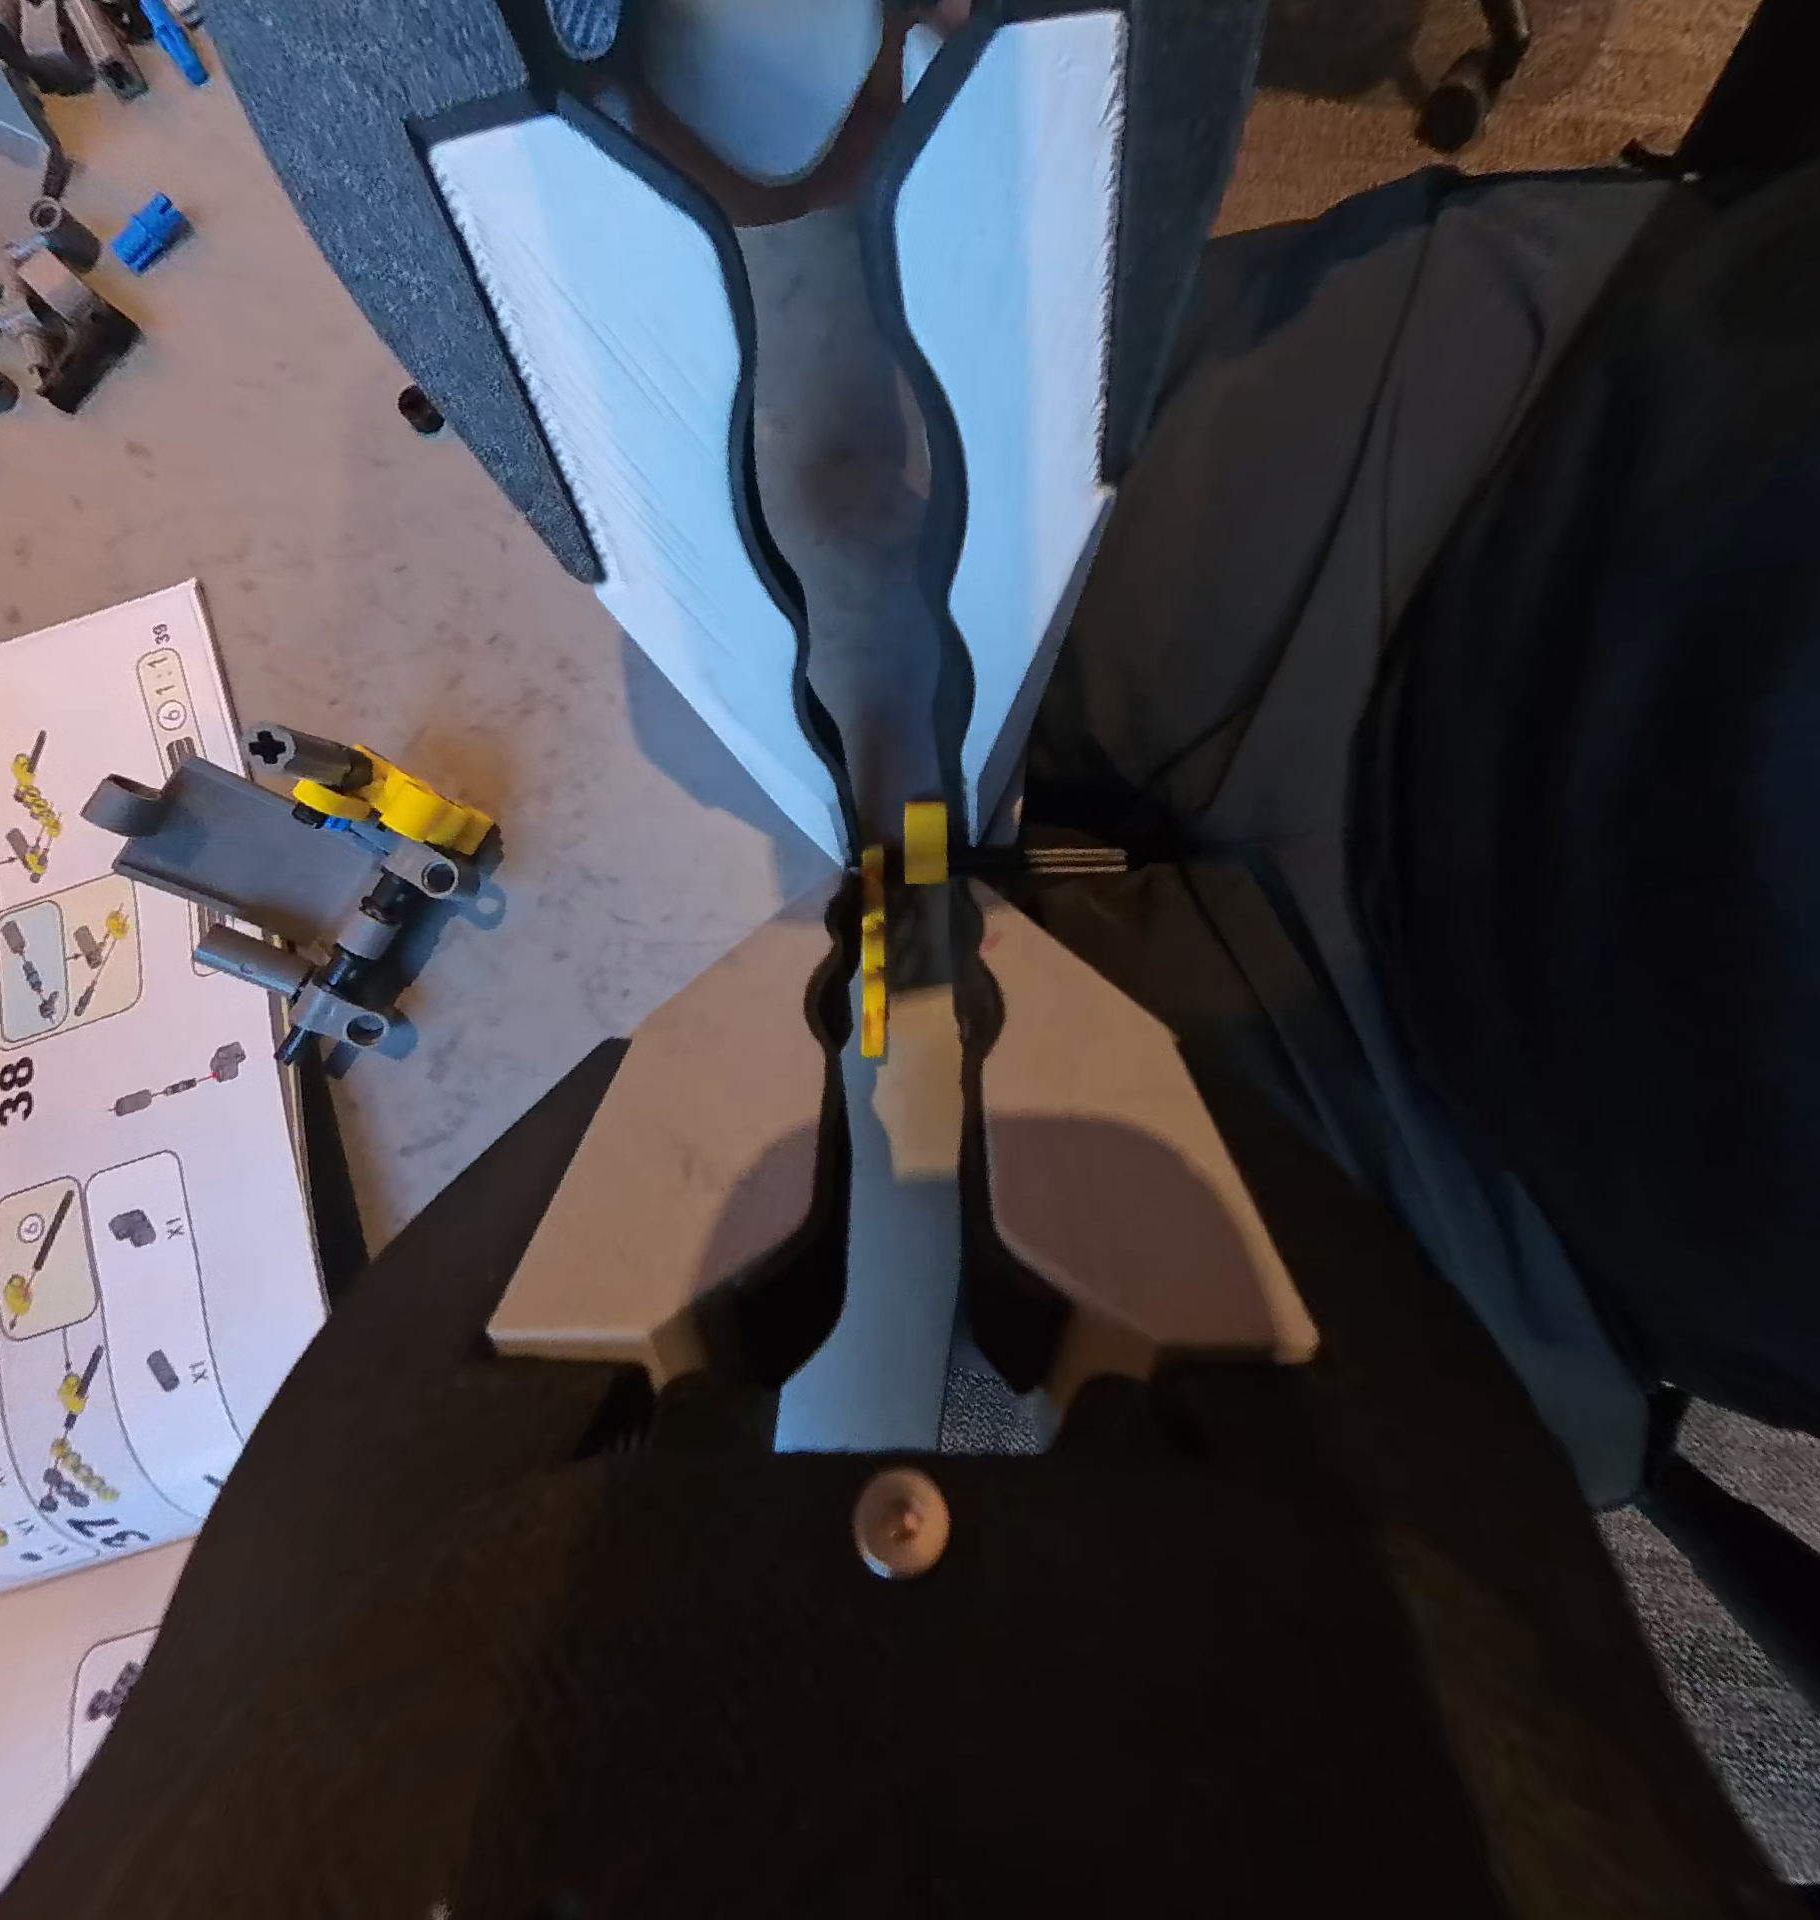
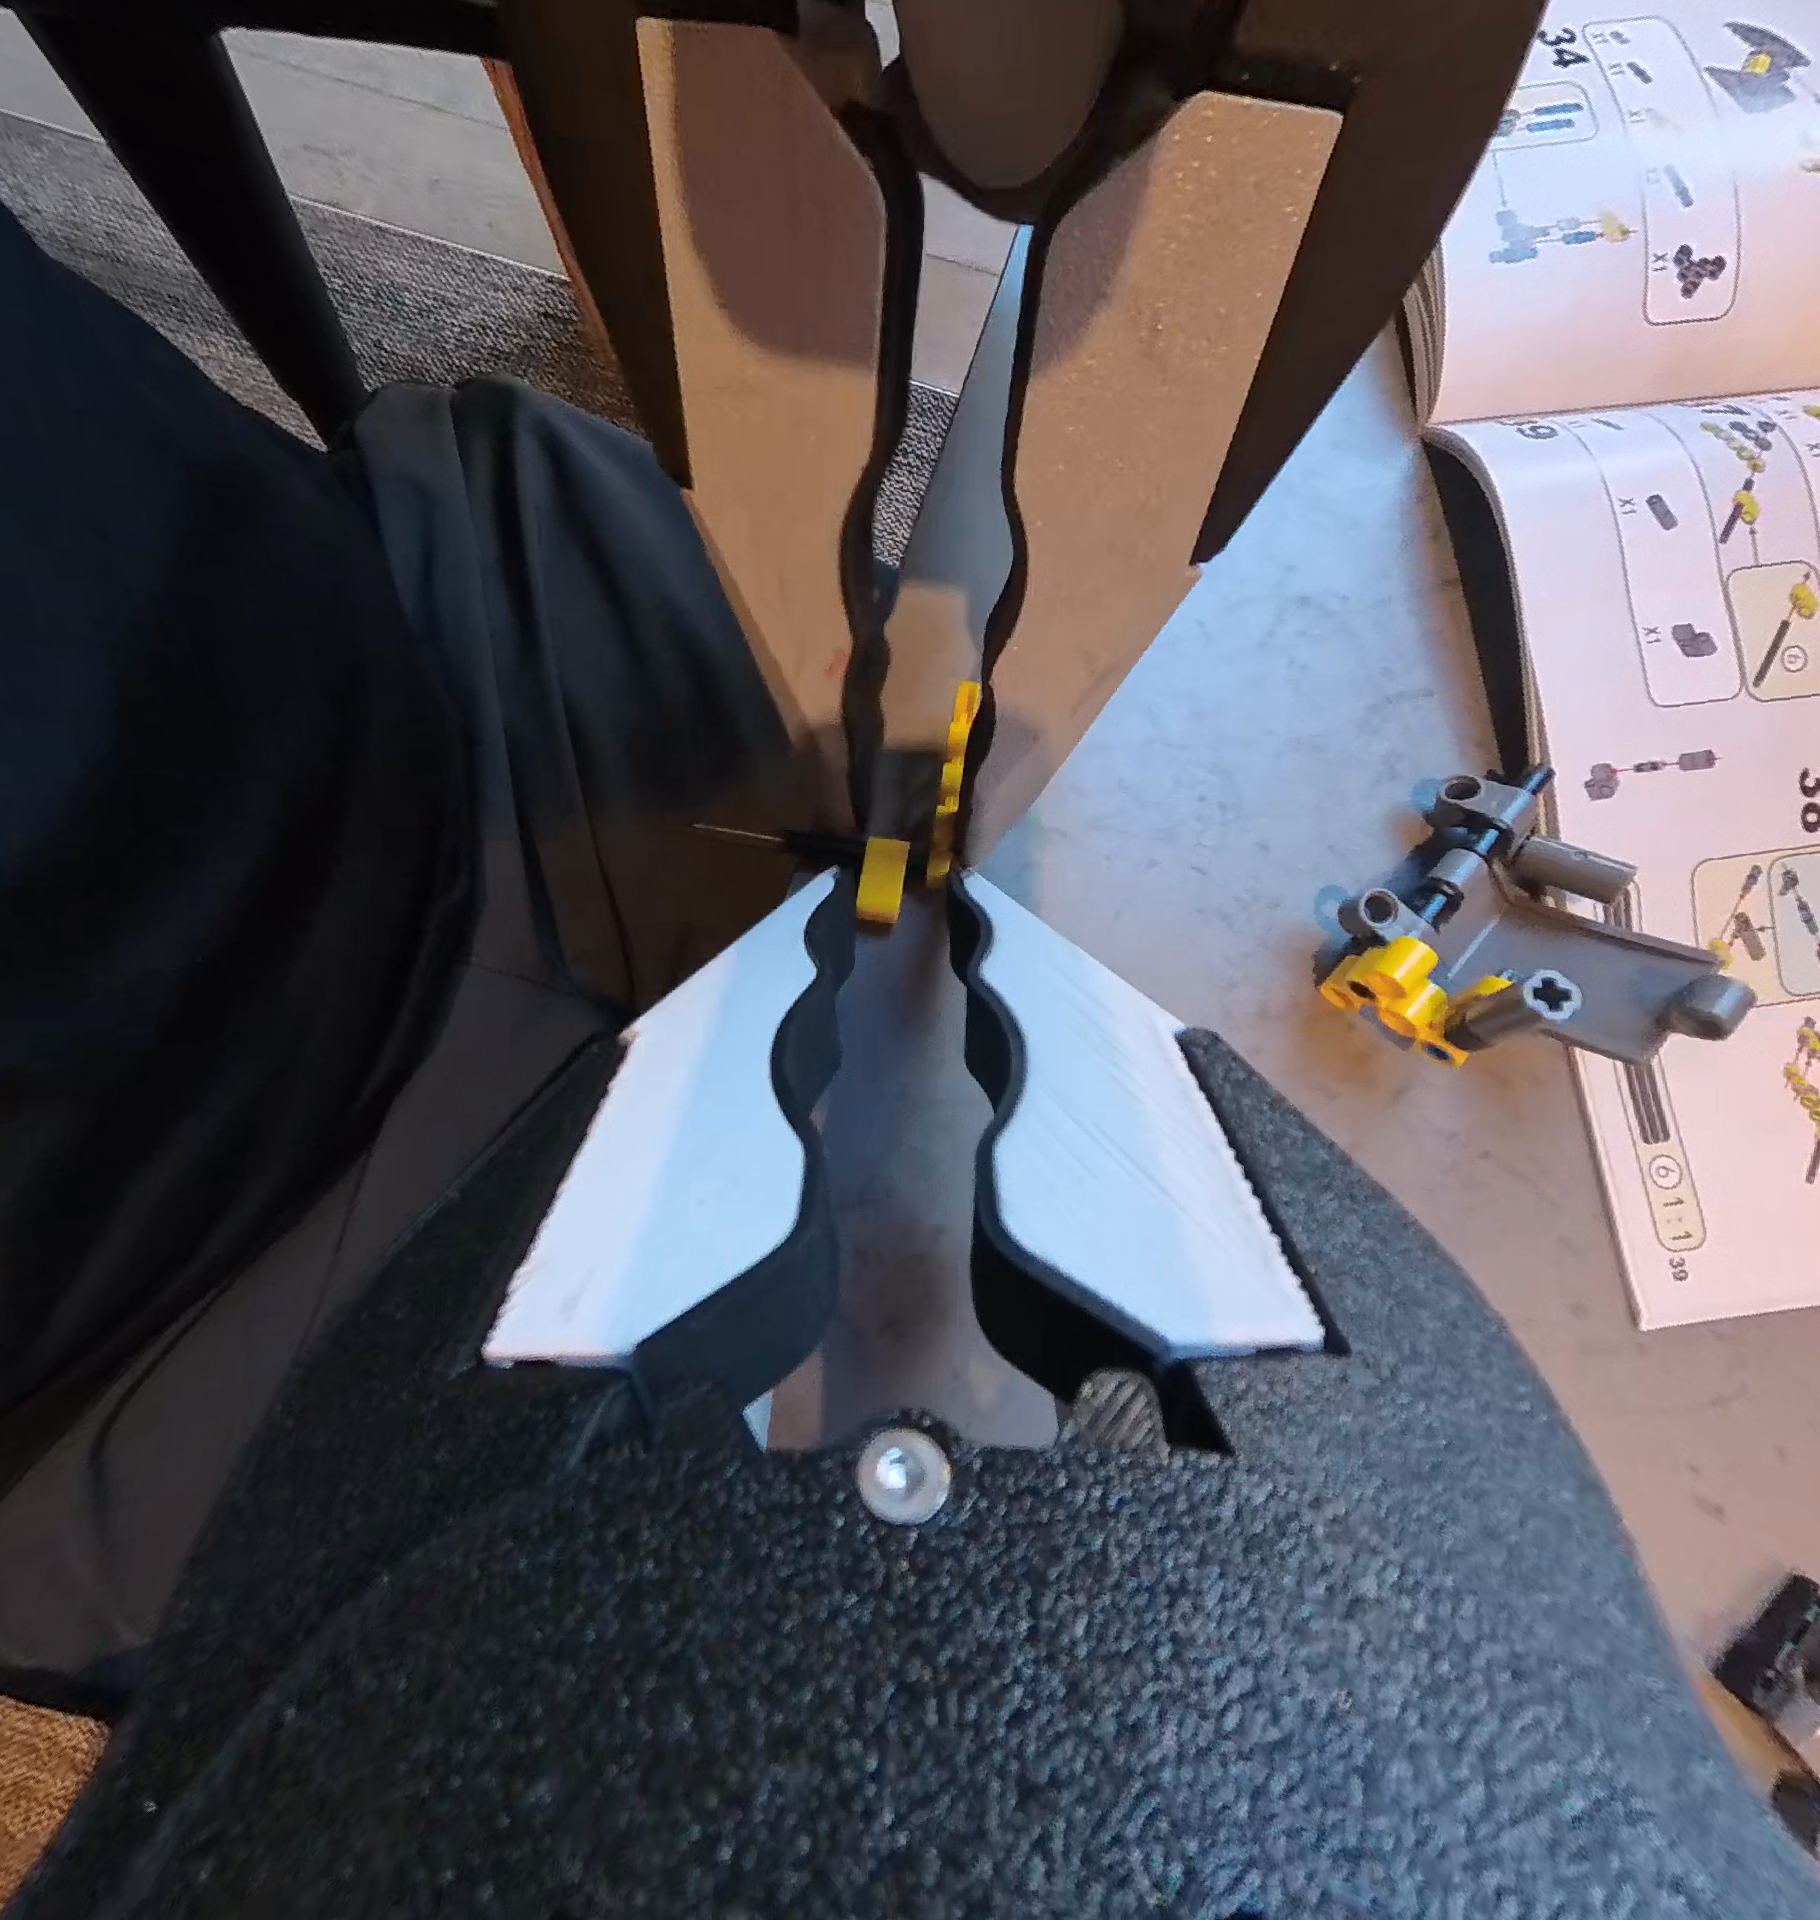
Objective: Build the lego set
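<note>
Both grippers meet tip to tip just past the table (image 1: 594,665) edge. The left gripper (image 1: 911,914) is pinched on a flat yellow strip (image 1: 873,966), and the right gripper (image 2: 893,878) is pinched on a small yellow block (image 2: 880,883) with a black pin (image 2: 771,834) through it. A grey assembly (image 1: 262,852) lies by the booklet (image 1: 106,1195).

This looks like an office or hobby desk set up for building a toy construction kit. A pale, mottled grey worktop (image 2: 1249,790) carries an open white instruction booklet with printed step diagrams (image 2: 1737,665), a partly built grey, black and yellow plastic brick assembly (image 2: 1508,956), and loose grey, black and blue plastic pieces (image 1: 54,270) scattered near one corner. Beyond the worktop's edge lies grey woven carpet (image 2: 407,281), where a castor of a wheeled chair (image 1: 1457,104) stands. Dark fabric (image 1: 1508,727) hangs beside the worktop.
</note>
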### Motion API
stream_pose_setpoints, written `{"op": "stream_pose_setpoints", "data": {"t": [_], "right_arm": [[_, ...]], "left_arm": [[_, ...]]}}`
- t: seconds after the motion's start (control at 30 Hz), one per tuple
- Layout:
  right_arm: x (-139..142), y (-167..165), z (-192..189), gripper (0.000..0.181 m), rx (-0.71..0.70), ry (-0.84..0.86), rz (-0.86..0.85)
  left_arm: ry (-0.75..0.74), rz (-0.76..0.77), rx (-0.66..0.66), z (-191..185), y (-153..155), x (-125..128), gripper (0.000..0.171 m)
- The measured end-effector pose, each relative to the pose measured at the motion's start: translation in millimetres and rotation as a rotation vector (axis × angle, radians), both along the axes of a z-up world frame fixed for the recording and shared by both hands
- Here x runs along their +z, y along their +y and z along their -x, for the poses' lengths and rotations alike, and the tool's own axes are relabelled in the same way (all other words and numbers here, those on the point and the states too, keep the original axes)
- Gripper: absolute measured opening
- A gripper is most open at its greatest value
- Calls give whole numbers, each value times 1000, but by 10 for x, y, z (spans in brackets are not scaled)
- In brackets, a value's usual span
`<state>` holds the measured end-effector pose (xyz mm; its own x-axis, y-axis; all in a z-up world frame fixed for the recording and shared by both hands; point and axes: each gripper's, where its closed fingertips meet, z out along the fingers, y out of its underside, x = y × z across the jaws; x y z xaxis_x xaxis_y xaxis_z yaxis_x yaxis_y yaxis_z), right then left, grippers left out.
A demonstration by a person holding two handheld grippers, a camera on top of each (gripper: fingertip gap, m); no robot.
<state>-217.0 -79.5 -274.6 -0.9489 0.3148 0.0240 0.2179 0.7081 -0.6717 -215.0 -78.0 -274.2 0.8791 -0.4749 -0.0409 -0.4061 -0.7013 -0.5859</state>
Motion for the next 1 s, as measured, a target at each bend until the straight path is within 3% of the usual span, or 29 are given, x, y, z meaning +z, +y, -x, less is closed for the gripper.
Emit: {"op": "stream_pose_setpoints", "data": {"t": [0.33, 0.63, 0.8, 0.93, 1.0], "right_arm": [[-2, -5, 0, 14, 21, -34, -4], [5, -8, -17, 10, 30, 91, -63], [7, 14, 11, 12, -7, 71, -23], [13, 52, 52, 11, -41, 100, -20], [25, 76, 78, 21, -74, 110, -9]], "left_arm": [[68, 71, -9, 7, -2, -7, 11], [204, 47, -57, 4, -10, -2, 8], [33, 25, 59, 29, 13, -2, 9], [28, 2, 99, 94, -6, -2, 7], [40, -9, 113, 114, 6, -5, 3]]}}
